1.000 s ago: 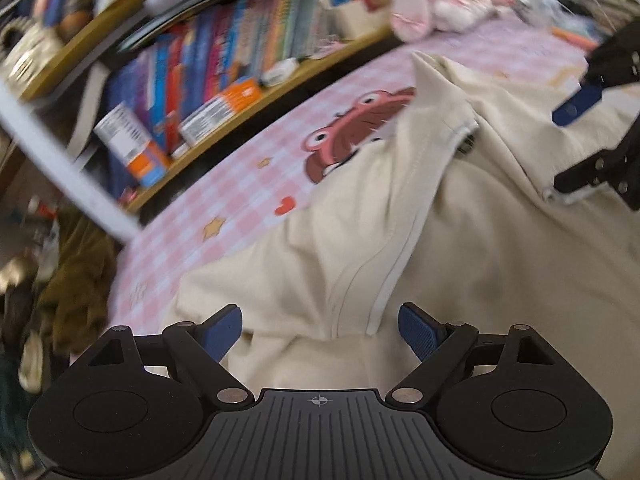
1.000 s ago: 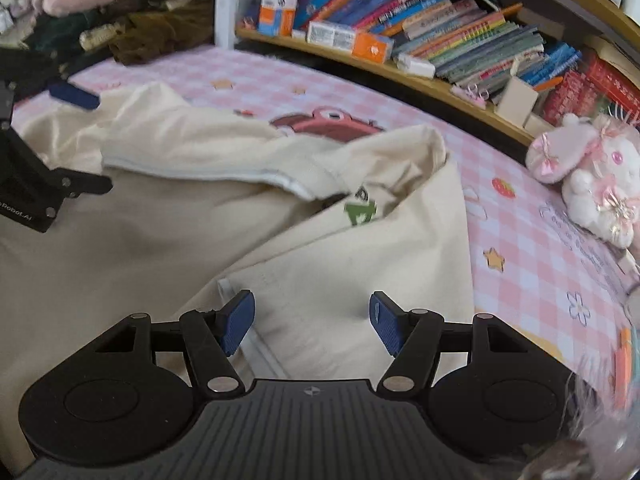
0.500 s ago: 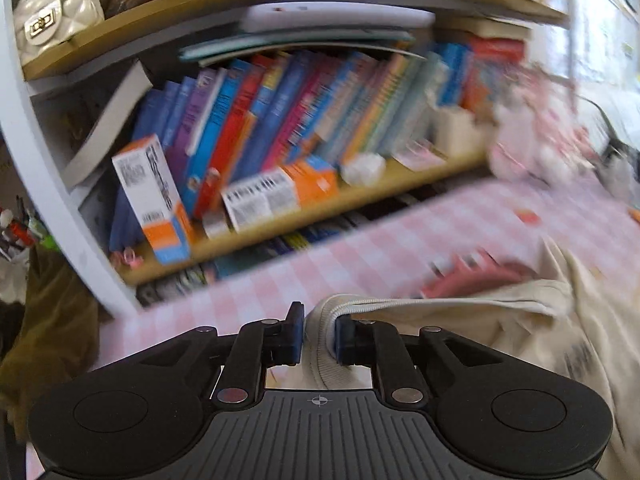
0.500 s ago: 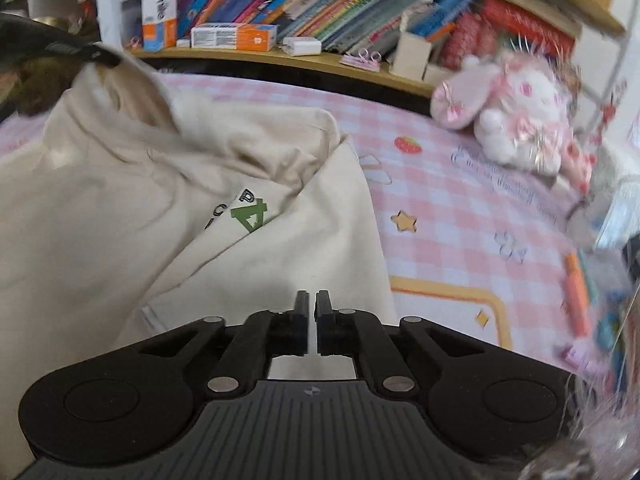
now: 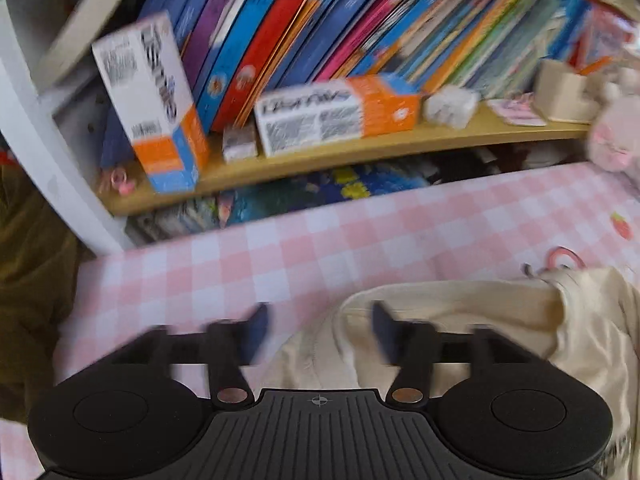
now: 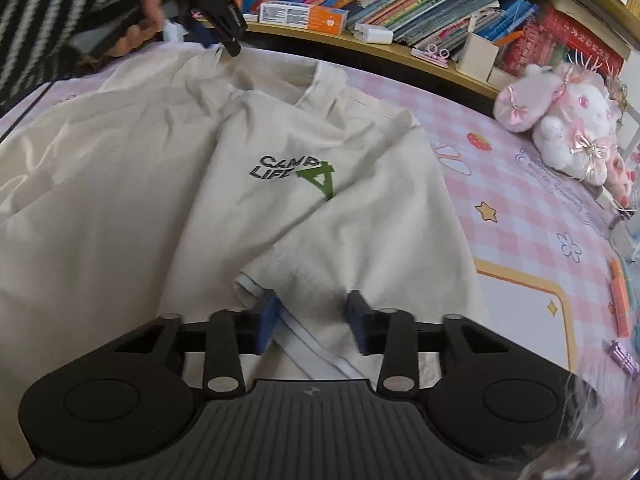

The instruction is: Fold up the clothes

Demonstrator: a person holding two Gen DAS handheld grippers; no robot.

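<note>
Straddling a folded sleeve edge low in the right wrist view, the right gripper (image 6: pixel 312 320) stands with its blue-padded fingers (image 6: pixel 267 322) spread apart, nothing pinched; the ribbed pale-blue hem of the cream cotton T-shirt (image 6: pixel 168 208) runs between them, and whether the pads touch the cloth cannot be told. The shirt is soft and creased, lying flat across the middle and left of the frame on the pink-and-white checked table covering (image 6: pixel 520 184), which is printed with stars, flowers and a strawberry. A black "CAMP LIFE" print with a green triangle (image 6: pixel 294 174) sits at frame centre, the ribbed collar just above it.

In the left wrist view, blurred, the left gripper (image 5: pixel 318 330) at the bottom is also released, its dark blue pads wide apart. A rounded fold of the cream shirt lies by the right-hand finger at lower right; the left-hand finger is over bare checked cloth.

Farther off, at the upper left of the right wrist view, the black body of the left gripper hangs over the shirt's far corner, below a black-and-white striped sleeve (image 6: pixel 44 12). At the right edge lies a fluffy pink-and-white plush toy with bows (image 6: pixel 560 128). Beyond, a curved wooden shelf (image 5: pixel 360 152) carries leaning bright book spines (image 5: pixel 320 28) and orange-and-white cardboard boxes (image 5: pixel 336 114).
</note>
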